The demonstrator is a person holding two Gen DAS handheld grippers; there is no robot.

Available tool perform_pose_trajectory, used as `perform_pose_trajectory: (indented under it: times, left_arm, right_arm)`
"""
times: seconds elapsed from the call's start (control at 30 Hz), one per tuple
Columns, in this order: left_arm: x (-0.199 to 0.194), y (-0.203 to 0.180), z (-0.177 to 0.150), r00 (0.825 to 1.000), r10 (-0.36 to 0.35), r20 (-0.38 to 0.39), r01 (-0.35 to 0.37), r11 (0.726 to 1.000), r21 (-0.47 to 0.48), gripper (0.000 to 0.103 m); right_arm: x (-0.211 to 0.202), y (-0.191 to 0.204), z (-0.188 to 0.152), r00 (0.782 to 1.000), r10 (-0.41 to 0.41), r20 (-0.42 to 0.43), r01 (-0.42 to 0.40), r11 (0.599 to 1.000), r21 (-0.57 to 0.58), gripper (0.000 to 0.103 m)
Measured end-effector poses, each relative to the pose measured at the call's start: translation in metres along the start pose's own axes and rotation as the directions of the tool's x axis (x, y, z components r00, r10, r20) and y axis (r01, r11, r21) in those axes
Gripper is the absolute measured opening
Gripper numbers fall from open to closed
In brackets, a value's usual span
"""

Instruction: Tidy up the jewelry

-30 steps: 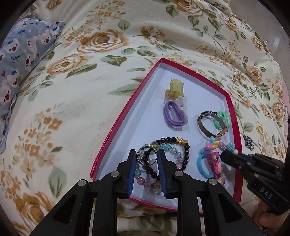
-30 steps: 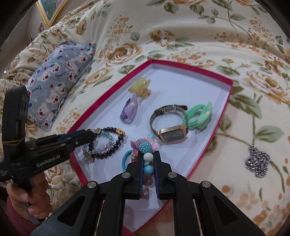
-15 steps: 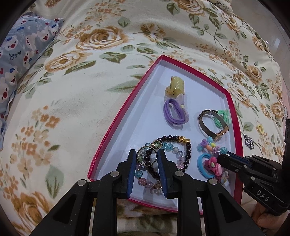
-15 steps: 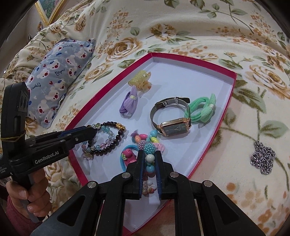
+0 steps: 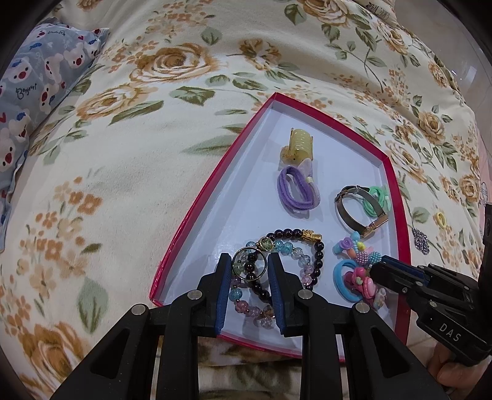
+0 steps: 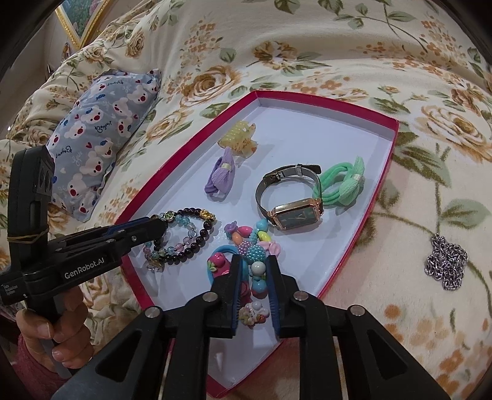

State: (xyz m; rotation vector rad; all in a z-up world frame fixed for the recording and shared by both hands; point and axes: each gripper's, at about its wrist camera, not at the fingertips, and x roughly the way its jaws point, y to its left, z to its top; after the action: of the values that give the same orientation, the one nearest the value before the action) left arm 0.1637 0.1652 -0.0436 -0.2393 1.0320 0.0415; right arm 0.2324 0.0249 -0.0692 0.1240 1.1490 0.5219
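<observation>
A red-rimmed white tray [image 5: 215, 187] [image 6: 381, 190] lies on the floral bed cover. It holds a yellow hair claw [image 5: 298, 147], a purple hair tie [image 5: 296, 189], a watch [image 6: 292, 197], a green hair tie [image 6: 341, 184] and beaded bracelets [image 5: 295, 246] [image 6: 184, 234]. My left gripper [image 5: 249, 264] is shut on a metal ring [image 5: 249, 264] just above the bracelets. My right gripper [image 6: 253, 270] has parted its jaws around a colourful bead bracelet [image 6: 255, 249] that lies on the tray with a blue hair tie [image 5: 341, 277].
A silver chain [image 6: 446, 264] and a small yellow ring [image 5: 440, 220] lie on the cover right of the tray. A blue bear-print pillow [image 6: 98, 135] sits to the left. A picture frame [image 6: 83, 18] is at far left.
My right gripper lowered the colourful bead bracelet onto the tray and its jaws widened, letting it go. My left gripper stayed shut on the ring, barely moving.
</observation>
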Motion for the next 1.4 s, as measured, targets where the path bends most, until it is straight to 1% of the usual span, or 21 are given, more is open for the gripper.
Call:
perform_pose_trajectory:
  times: [0.03, 0.07, 0.27, 0.4, 0.47, 0.5, 0.57, 0.63, 0.7, 0.77, 0.93, 1.0, 1.2, 1.3, 1.33, 1.4]
  left_arm:
    - [-0.001, 0.000, 0.000, 1.000, -0.003, -0.001, 0.003, 1.000, -0.001, 0.025]
    - [-0.001, 0.000, -0.001, 1.000, -0.006, -0.001, 0.006, 1.000, -0.002, 0.026]
    - [-0.005, -0.001, -0.002, 1.000, -0.006, 0.000, 0.006, 1.000, -0.003, 0.029]
    - [-0.012, 0.001, -0.003, 1.000, -0.004, 0.010, 0.005, 1.000, -0.011, 0.035]
    - [-0.015, 0.001, -0.004, 1.000, -0.006, 0.014, 0.006, 1.000, -0.013, 0.036]
    - [-0.018, 0.001, -0.005, 1.000, -0.005, 0.017, 0.006, 1.000, -0.013, 0.036]
    - [-0.022, 0.001, -0.007, 1.000, -0.007, 0.022, 0.007, 1.000, -0.014, 0.037]
    - [-0.027, 0.001, -0.009, 1.000, -0.005, 0.027, 0.006, 1.000, -0.016, 0.041]
    - [-0.034, 0.001, -0.012, 0.999, 0.001, 0.041, 0.000, 1.000, -0.022, 0.050]
    - [-0.041, 0.001, -0.015, 0.999, 0.003, 0.053, -0.002, 1.000, -0.025, 0.053]
    - [-0.055, 0.004, -0.025, 0.997, -0.005, 0.071, 0.009, 0.999, -0.048, 0.060]
    - [-0.060, 0.007, -0.031, 0.997, 0.003, 0.078, 0.003, 0.998, -0.070, 0.074]
    - [-0.069, 0.015, -0.043, 0.997, -0.002, 0.083, 0.011, 0.993, -0.113, 0.074]
    - [-0.077, 0.014, -0.050, 0.995, 0.010, 0.097, 0.001, 0.994, -0.113, 0.074]
    - [-0.079, 0.014, -0.053, 0.995, 0.014, 0.100, -0.003, 0.994, -0.110, 0.075]
    - [-0.086, 0.012, -0.061, 0.993, 0.030, 0.111, -0.018, 0.994, -0.105, 0.081]
  right_arm:
    - [-0.001, 0.000, 0.000, 1.000, 0.003, 0.004, -0.003, 1.000, 0.002, 0.025]
    - [-0.002, 0.001, 0.000, 1.000, 0.003, 0.006, -0.003, 1.000, 0.001, 0.026]
    - [-0.006, 0.003, 0.000, 1.000, 0.008, 0.013, -0.008, 1.000, -0.003, 0.026]
    - [-0.013, 0.004, -0.001, 1.000, 0.010, 0.027, -0.010, 1.000, -0.001, 0.026]
    - [-0.018, 0.004, -0.001, 0.999, 0.010, 0.038, -0.010, 1.000, -0.002, 0.026]
    - [-0.020, 0.005, -0.001, 0.999, 0.010, 0.044, -0.010, 1.000, -0.002, 0.027]
    - [-0.026, 0.005, -0.002, 0.998, 0.009, 0.062, -0.008, 1.000, -0.002, 0.032]
    - [-0.031, 0.007, -0.004, 0.997, 0.000, 0.083, 0.000, 1.000, -0.005, 0.035]
    - [-0.035, 0.007, -0.005, 0.995, -0.006, 0.095, 0.007, 1.000, -0.010, 0.035]
    - [-0.039, 0.008, -0.007, 0.994, -0.011, 0.112, 0.013, 1.000, -0.014, 0.043]
    - [-0.047, 0.009, -0.015, 0.986, -0.032, 0.161, 0.036, 0.999, -0.022, 0.051]
    - [-0.049, 0.009, -0.019, 0.984, -0.034, 0.174, 0.038, 0.999, -0.018, 0.052]
    - [-0.051, 0.010, -0.032, 0.982, -0.039, 0.185, 0.042, 0.999, -0.014, 0.053]
    - [-0.056, 0.011, -0.040, 0.978, -0.042, 0.206, 0.045, 0.999, -0.009, 0.058]
    - [-0.059, 0.012, -0.041, 0.976, -0.042, 0.213, 0.045, 0.999, -0.011, 0.059]
    - [-0.065, 0.015, -0.045, 0.971, -0.049, 0.232, 0.055, 0.998, -0.021, 0.061]
